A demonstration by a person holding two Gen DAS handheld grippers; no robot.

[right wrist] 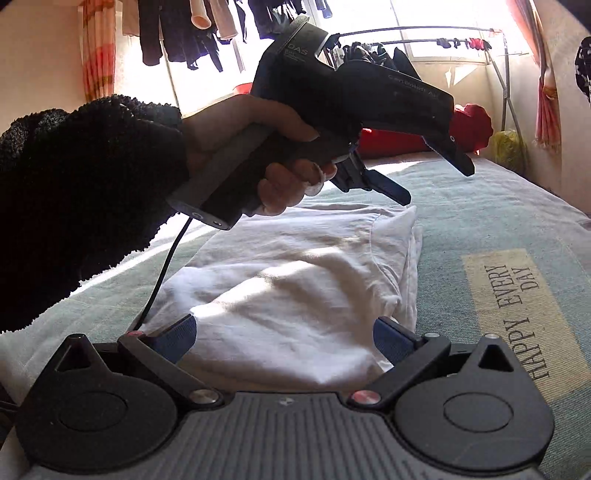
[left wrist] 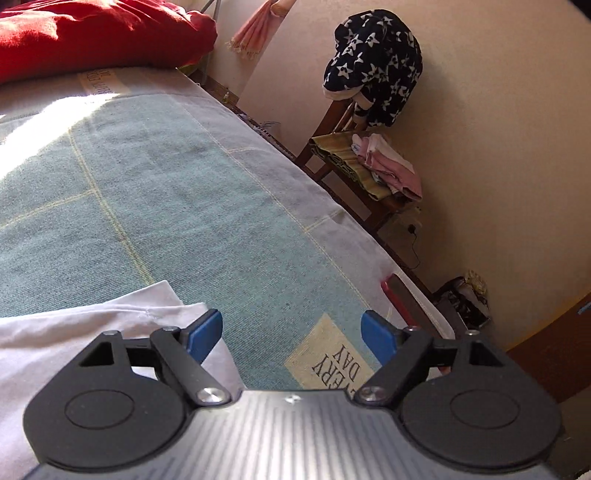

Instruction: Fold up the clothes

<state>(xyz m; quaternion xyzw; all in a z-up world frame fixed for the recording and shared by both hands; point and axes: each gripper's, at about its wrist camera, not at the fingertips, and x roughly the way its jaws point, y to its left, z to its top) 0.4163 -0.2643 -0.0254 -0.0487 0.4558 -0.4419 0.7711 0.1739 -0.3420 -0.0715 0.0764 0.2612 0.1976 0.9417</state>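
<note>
A: White cotton garment (right wrist: 295, 295), partly folded, lies on the teal woven bed cover (right wrist: 480, 206) in the middle of the right wrist view. Its cloth is creased, doubled over along its right edge, with sun patches across it.

B: And in the left wrist view?

A: Only a corner of the white garment (left wrist: 92, 325) shows there, at the lower left, running under the gripper body and off the frame edge. What kind of garment it is cannot be told.

B: What else is hard to read?

A: The cream patch with dark lettering (left wrist: 332, 358) is half hidden by the left gripper (left wrist: 291, 336) in that view. The window area at the top of the right wrist view is washed out, so the hanging dark clothes (right wrist: 184, 33) are silhouettes.

B: How do the grippers stand?

A: The left gripper's blue pads (left wrist: 205, 334) are spread wide with nothing between them; the garment's corner lies just beside the left pad, below it. Seen from the right wrist, the left gripper (right wrist: 432, 177) hangs above the garment's far end, held by a hand (right wrist: 258, 158) in a black fleece sleeve (right wrist: 74, 192).

B: And the right gripper (right wrist: 284, 339)?

A: Its jaws are also wide apart, gripping nothing, with the near edge of the garment lying between and below the pads.
</note>
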